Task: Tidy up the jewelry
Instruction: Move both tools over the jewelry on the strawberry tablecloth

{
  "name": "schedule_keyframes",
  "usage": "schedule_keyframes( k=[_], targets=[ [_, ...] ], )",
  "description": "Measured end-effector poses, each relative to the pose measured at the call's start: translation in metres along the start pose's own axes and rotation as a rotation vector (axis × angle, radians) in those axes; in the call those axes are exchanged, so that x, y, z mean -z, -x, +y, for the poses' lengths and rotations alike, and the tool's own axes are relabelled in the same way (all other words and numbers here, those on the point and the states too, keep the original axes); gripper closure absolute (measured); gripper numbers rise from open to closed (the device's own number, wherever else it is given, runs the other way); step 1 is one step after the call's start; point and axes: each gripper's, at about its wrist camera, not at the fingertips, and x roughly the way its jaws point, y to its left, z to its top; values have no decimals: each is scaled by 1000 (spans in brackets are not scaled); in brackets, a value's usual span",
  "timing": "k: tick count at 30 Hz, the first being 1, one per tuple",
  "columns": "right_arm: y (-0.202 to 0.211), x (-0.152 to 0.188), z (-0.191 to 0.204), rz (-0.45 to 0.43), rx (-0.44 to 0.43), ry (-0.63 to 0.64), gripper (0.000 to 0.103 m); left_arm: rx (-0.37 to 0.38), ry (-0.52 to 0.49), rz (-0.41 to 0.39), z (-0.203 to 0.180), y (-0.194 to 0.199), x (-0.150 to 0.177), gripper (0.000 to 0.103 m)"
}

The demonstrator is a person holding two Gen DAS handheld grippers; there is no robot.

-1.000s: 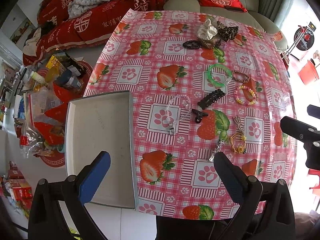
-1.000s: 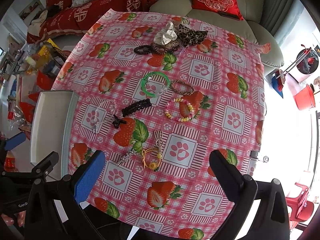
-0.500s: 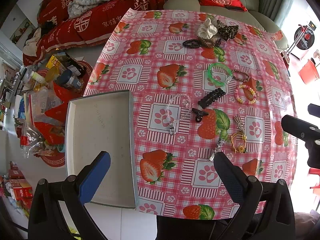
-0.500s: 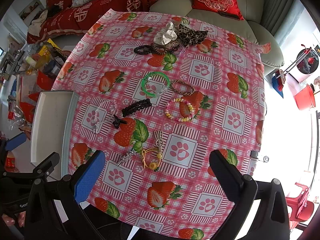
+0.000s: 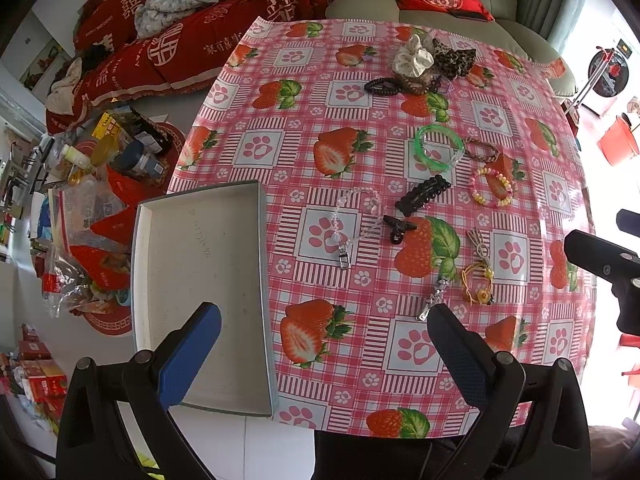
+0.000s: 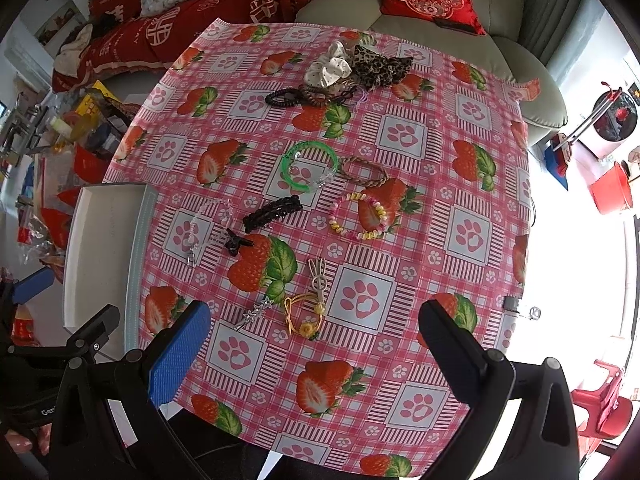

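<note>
Both grippers share one build — black plastic frames with two angled fingers. The left gripper (image 5: 324, 344) has blue textured pads (image 5: 188, 356) and round pivot screws (image 5: 143, 357). The right gripper (image 6: 312, 348) has the same blue dimpled pads (image 6: 178, 354) — white lettering beginning "Gen" marks the neighbouring black body.

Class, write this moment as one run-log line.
phase: pre-grasp | left gripper: open, empty | right gripper: open, empty | tray: empty | jewelry on tablecloth: untouched
</note>
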Motion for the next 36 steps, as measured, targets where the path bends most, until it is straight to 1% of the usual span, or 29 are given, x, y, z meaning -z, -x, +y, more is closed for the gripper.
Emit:
schedule_keyframes(
  k=[9,23,27,36],
  targets=[
    [0,4,-8,4,-8,-21,0,-2,-16,5,0,-2,5,0],
    [-3,9,-15,11,-8,-34,0,-7,-20,10,-6,-1,3,0],
    [-5,9,-19,18,-5,-44,0,-7,-19,21,-8,-6,7,0],
    [-11,10,-25,36,2,-60,0,-7,-39,45,-11,-11,3,0]
  ],
)
